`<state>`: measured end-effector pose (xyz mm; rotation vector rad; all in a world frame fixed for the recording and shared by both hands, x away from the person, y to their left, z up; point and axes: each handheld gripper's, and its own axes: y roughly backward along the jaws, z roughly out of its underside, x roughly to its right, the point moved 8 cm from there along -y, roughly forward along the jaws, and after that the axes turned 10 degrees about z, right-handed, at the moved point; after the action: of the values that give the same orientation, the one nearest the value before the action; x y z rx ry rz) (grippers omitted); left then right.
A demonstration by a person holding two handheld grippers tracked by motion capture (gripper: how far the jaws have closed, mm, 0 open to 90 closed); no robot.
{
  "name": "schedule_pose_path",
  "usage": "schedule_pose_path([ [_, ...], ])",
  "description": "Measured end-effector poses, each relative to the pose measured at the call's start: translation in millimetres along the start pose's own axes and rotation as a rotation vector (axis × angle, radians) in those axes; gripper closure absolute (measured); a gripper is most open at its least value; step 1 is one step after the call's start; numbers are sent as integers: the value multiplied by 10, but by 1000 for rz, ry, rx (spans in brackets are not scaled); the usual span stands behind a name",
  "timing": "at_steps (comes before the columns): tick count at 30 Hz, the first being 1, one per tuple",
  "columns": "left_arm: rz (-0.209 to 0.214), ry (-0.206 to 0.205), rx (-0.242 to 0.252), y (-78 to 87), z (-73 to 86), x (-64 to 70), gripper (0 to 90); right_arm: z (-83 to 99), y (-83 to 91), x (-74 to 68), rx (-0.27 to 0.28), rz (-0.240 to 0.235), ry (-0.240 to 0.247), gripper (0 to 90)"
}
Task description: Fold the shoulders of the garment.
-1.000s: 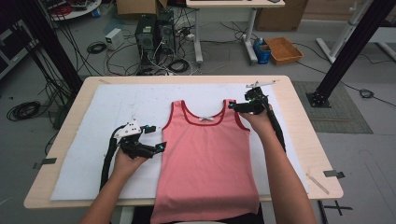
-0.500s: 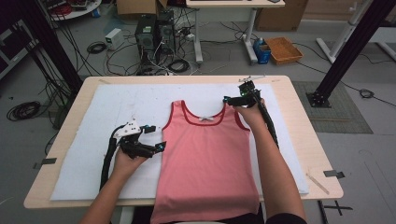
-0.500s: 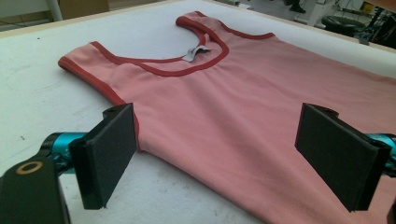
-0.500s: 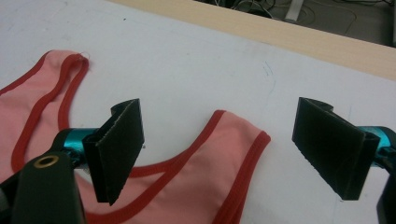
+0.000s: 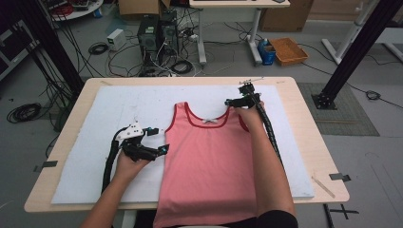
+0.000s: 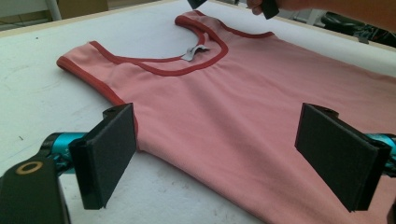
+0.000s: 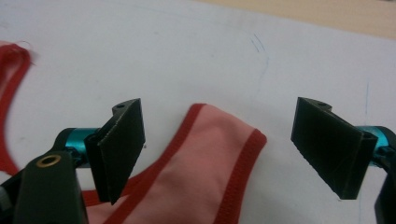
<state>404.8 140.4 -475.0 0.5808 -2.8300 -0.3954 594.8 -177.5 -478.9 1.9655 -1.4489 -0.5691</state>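
Note:
A pink tank top with red trim lies flat on its back on the white mat, its hem hanging over the near table edge. My left gripper is open at the top's left side edge, below the armhole. In the left gripper view its jaws straddle that edge of the tank top low over the mat. My right gripper is open at the far right shoulder strap. In the right gripper view the strap end lies between the spread jaws of the gripper, untouched.
The white mat covers most of the wooden table. A thin wooden stick lies near the table's front right corner. Computers, cables and an orange tray stand on the floor beyond the table.
My right gripper has moved a little farther away and leftward, onto the right shoulder strap. The left gripper and the top have stayed put.

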Motion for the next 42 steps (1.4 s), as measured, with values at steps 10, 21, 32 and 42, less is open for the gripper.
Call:
schedule_pose_path([
  [10, 0, 2, 0, -4, 0, 1, 130, 110, -175, 7, -52, 5, 16, 335],
  [21, 1, 4, -1, -5, 2, -2, 130, 101, -128, -158, -47, -15, 101, 759],
  [32, -4, -1, -8, -8, 4, 3, 130, -12, 250, -167, 3, -24, 156, 830],
  [42, -8, -2, -8, -9, 4, 0, 130, 84, 632, -202, 73, -92, 177, 833],
])
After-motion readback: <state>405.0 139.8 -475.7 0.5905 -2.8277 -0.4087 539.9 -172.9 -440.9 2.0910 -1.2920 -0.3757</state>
